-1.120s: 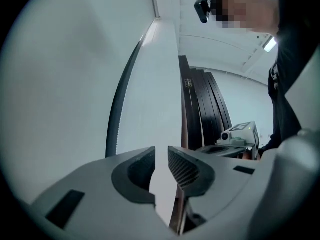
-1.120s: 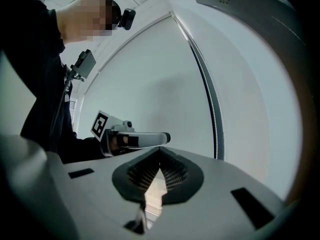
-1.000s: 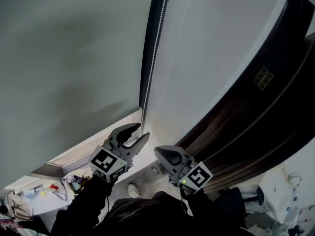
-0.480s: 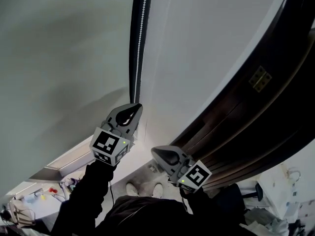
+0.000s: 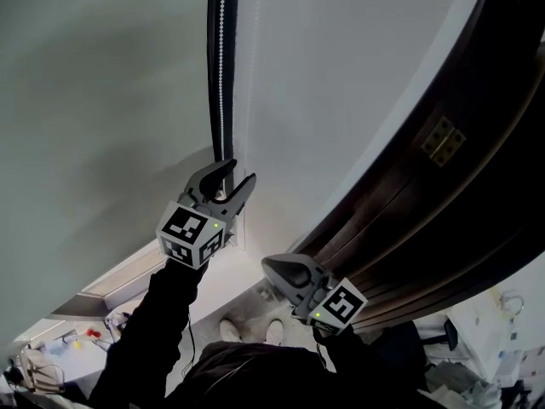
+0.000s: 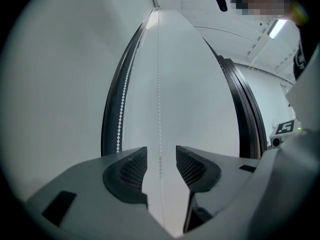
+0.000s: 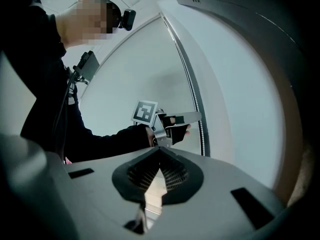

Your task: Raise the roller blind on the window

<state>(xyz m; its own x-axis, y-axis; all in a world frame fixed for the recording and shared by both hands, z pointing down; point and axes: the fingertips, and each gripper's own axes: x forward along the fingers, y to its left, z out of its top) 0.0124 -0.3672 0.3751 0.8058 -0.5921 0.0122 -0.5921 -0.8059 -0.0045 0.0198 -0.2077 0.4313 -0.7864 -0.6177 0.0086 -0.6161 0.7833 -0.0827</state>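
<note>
Our left gripper [image 5: 228, 178], jaws just opened wide, straddles the vertical bead chain [image 6: 159, 109], pads clear of it.

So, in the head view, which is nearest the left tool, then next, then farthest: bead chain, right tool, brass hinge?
1. Bead chain, between left tool's just-opened jaws.
2. Right tool, lower right.
3. Brass hinge, far right, on dark frame.

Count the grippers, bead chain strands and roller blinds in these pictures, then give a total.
Grippers: 2, the left gripper and the right gripper
Bead chain strands: 2, the frame strand and the middle strand
Roller blind: 1
Total: 5
</note>
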